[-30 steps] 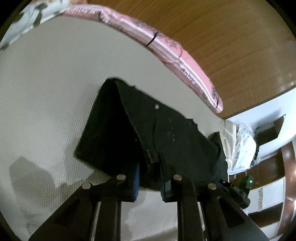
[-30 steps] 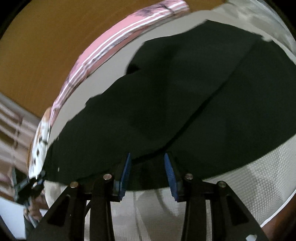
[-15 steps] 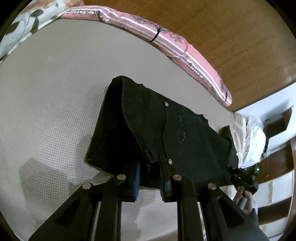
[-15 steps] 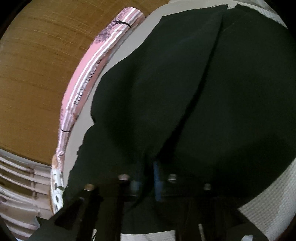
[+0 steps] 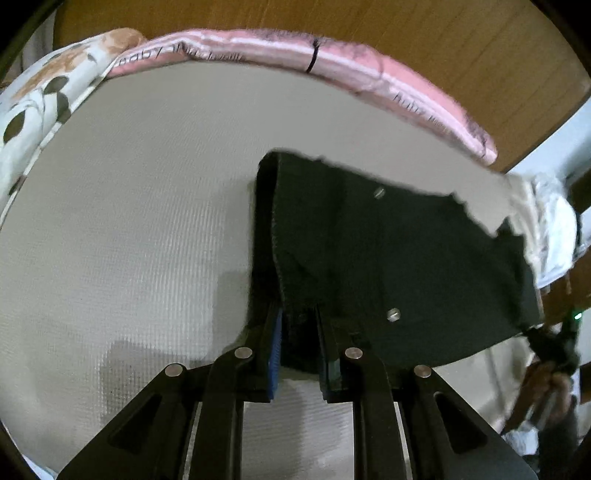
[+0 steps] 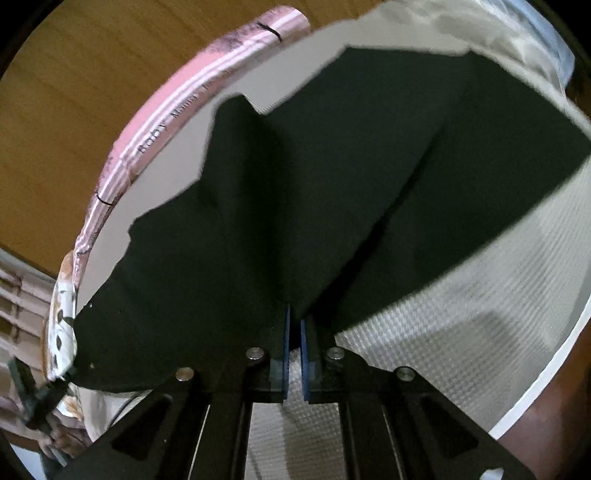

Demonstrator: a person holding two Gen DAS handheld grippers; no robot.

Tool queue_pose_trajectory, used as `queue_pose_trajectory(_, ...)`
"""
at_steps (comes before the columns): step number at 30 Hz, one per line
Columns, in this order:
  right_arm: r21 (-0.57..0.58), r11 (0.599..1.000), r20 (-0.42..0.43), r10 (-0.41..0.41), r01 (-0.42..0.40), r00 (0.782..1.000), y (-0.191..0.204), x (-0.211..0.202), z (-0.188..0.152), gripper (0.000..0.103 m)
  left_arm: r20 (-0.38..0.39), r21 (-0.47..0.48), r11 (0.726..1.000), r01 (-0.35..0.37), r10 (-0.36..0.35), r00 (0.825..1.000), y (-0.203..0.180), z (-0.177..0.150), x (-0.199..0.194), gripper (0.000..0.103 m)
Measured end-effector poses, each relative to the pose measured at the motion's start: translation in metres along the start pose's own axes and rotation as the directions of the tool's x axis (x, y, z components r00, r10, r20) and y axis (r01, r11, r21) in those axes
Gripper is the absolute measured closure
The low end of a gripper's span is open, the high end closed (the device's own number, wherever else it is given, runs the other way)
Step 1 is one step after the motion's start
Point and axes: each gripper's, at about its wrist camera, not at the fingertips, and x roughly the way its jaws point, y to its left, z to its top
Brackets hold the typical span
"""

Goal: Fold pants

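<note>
From my left wrist camera, my left gripper [image 5: 299,332] is clamped on the waistband end of the black pants [image 5: 388,266], the dark cloth bunched between the two blue-padded fingers [image 5: 275,347]. The pants hang lifted from that pinch, the waist edge rising straight up on the left and the body of the garment spreading out to the right over the white textured mattress [image 5: 129,240]. Two small metal rivets [image 5: 393,314] show on the fabric, one near my fingers and one higher up. Behind the mattress lies a pink striped blanket [image 5: 332,66] with printed lettering, and beside it on the left a floral pillow [image 5: 40,107]. A wooden headboard [image 5: 406,33] fills the background. At the far right edge my other gripper's dark tip [image 5: 554,343] holds the opposite end of the pants.

From my right wrist camera, my right gripper [image 6: 294,325] is closed tight on the edge of the pants [image 6: 332,177], its blue pads [image 6: 286,343] nearly together with a thin fold of cloth between them. The two legs fan away from the pinch, a dark crease running between them. The mattress [image 6: 461,325] shows to the right, the pink blanket [image 6: 166,122] curves along the left, and the headboard [image 6: 66,129] lies beyond it.
</note>
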Motion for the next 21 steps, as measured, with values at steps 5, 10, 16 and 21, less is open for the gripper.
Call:
queue_pose_trajectory(5,0.022,0.999,-0.018,0.036,-0.036,0.999,-0.007,0.001,0.003,0.094,0.014,-0.036,0.999,0.004,-0.004,1.000,0.004,-0.003,-0.001,0.081)
queue_pose_trajectory(10,0.009,0.999,-0.055,0.049,-0.048,0.997,-0.004,-0.005,0.009,0.072,-0.008,-0.014,1.000,-0.027,0.027,1.000,-0.002,-0.004,-0.013,0.072)
queue_pose_trajectory(16,-0.078,0.997,-0.070,0.018,-0.023,0.997,-0.008,-0.027,0.025,0.058,0.080,0.062,0.994,-0.095,0.090,0.993,-0.020,-0.009,-0.051,0.069)
queue_pose_trajectory(21,-0.021,0.999,-0.013,0.043,-0.043,0.999,-0.033,-0.051,0.036,0.058,0.135,0.141,0.990,0.024,-0.043,0.990,-0.069,-0.005,-0.061,0.063)
